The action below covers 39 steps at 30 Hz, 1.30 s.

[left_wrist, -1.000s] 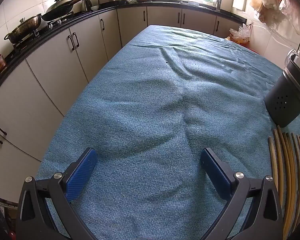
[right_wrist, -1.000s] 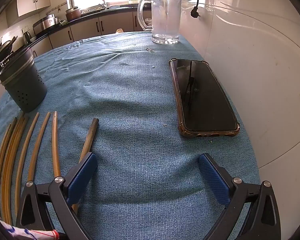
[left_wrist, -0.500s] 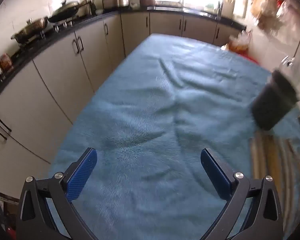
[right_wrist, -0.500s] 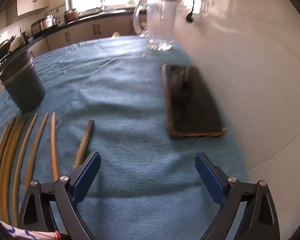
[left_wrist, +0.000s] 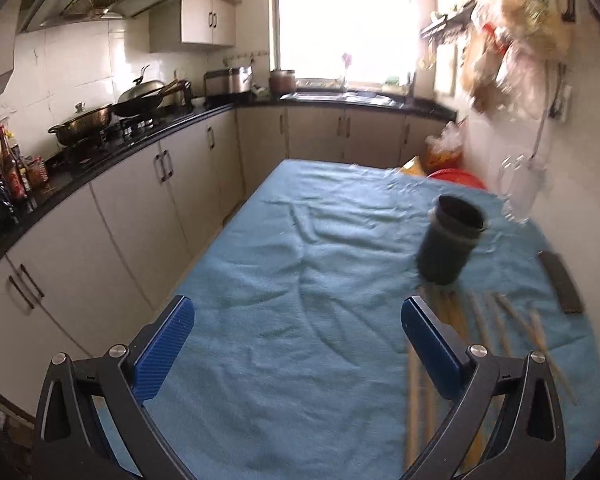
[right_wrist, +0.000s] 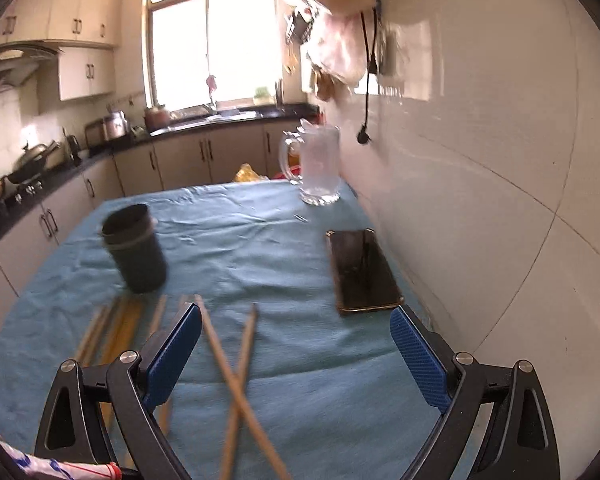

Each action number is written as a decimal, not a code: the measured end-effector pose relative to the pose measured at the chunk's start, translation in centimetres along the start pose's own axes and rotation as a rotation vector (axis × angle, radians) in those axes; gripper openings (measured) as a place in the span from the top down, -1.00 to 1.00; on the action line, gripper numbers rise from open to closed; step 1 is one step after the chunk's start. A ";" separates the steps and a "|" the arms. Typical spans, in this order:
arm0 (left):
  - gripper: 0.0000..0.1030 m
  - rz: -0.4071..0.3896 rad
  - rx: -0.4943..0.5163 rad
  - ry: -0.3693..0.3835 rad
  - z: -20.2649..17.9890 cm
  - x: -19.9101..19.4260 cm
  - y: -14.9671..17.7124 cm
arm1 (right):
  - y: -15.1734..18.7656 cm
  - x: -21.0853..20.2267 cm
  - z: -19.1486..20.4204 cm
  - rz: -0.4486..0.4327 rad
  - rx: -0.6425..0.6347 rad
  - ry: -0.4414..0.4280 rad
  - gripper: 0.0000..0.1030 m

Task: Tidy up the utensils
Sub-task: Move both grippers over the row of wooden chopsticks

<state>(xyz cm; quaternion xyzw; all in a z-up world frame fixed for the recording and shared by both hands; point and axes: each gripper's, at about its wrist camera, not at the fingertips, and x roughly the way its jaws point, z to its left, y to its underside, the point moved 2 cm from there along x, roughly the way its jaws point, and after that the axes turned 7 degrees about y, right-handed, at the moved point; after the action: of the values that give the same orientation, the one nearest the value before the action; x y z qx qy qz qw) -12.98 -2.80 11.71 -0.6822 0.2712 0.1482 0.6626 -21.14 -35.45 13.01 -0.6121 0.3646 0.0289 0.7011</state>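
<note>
Several wooden chopsticks point(right_wrist: 224, 364) lie on the blue cloth in front of a dark utensil holder point(right_wrist: 134, 248); two of them cross near my right gripper. The chopsticks point(left_wrist: 496, 320) and the holder point(left_wrist: 448, 240) also show in the left wrist view at the right. My left gripper point(left_wrist: 296, 344) is open and empty above the cloth, left of the chopsticks. My right gripper point(right_wrist: 296, 356) is open and empty, raised above the crossed chopsticks.
A black phone point(right_wrist: 360, 272) lies on the cloth near the white wall at the right. A glass mug point(right_wrist: 316, 168) stands at the far right. The blue-covered table point(left_wrist: 300, 280) has kitchen cabinets point(left_wrist: 140, 200) along its left side.
Both grippers have pulled back and lifted, so both views now look up across the whole table and kitchen. Two chopsticks now lie crossed. Both stay open.
</note>
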 end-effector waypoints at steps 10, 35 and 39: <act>-1.00 -0.080 -0.011 -0.015 -1.8 -4.6 0.3 | 1.1 -4.4 4.3 -0.049 -0.004 -0.058 -0.89; -1.00 -0.021 0.063 -0.042 -3.2 -3.8 2.3 | 2.2 -3.7 4.2 -0.020 -0.019 -0.046 -0.89; -1.00 -0.004 0.069 -0.042 -3.3 -3.3 2.5 | 2.4 -3.4 4.2 -0.021 -0.024 -0.032 -0.89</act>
<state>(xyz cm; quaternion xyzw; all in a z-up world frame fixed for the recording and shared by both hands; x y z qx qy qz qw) -17.63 -5.45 11.75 -0.6563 0.2606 0.1519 0.6916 -22.80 -29.80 12.84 -0.6236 0.3466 0.0358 0.6998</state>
